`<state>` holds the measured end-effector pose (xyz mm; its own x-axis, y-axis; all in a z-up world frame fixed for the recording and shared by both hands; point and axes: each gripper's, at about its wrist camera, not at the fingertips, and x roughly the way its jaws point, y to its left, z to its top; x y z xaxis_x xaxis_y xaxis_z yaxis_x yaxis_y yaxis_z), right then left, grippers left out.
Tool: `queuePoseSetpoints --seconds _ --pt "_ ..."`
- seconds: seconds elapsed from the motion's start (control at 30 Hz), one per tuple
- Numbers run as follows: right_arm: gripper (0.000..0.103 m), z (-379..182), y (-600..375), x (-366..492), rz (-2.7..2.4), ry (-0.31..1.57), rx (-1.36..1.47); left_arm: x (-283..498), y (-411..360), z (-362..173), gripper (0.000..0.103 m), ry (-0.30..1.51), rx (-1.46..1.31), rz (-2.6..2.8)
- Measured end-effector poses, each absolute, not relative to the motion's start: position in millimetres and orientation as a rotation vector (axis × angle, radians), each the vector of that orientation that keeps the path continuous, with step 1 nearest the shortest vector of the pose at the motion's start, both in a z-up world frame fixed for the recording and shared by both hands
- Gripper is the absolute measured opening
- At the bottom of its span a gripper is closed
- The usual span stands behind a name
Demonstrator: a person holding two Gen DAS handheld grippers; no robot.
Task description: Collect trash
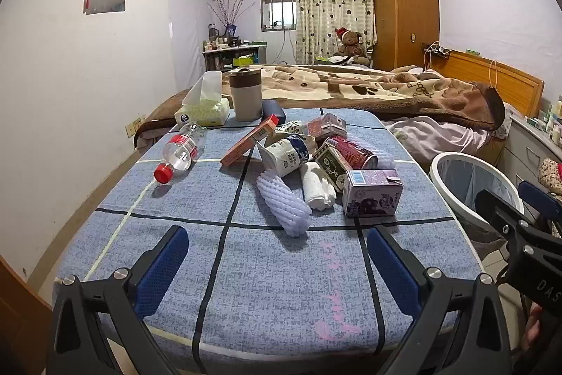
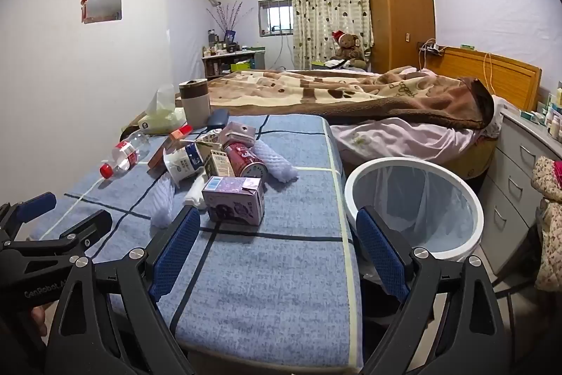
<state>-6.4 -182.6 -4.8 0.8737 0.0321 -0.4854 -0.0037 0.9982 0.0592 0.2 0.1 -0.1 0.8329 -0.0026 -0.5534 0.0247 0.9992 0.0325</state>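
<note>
the left gripper (image 1: 277, 255) is hovering over the near edge of the table (image 1: 267, 287), jaws standing wide with nothing between them. the right gripper (image 2: 277, 241) is hanging over the table's near right corner, jaws just as wide and empty, its right finger lying in front of the white trash bin (image 2: 453, 248) that is standing on the floor just beside the table's right edge.

the trash is sitting in a heap around the middle of the blue checked cloth: a purple drink carton (image 1: 373, 192) nearest the right edge, a white foam fruit net (image 1: 284, 204) and a rolled white tissue (image 1: 318, 187) beside it, a red can (image 1: 351, 155) and a green box (image 1: 330, 160) touching behind them, a crumpled milk carton (image 1: 286, 155) and a long orange box (image 1: 251, 139) leaning across the pile. a clear water bottle (image 1: 181, 152) with a red cap is lying apart toward the left edge. at the far left corner a tissue pack (image 1: 205, 109) and a beige lidded cup (image 1: 246, 94) are standing near each other.
</note>
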Motion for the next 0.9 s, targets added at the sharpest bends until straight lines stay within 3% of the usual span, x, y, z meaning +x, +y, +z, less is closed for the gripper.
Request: queuePoseSetpoints --seconds 0.9 --pt "0.092 -3.8 -182.6 -5.5 -0.003 0.503 0.052 0.9 3.1 3.4 0.103 0.567 0.042 -0.007"
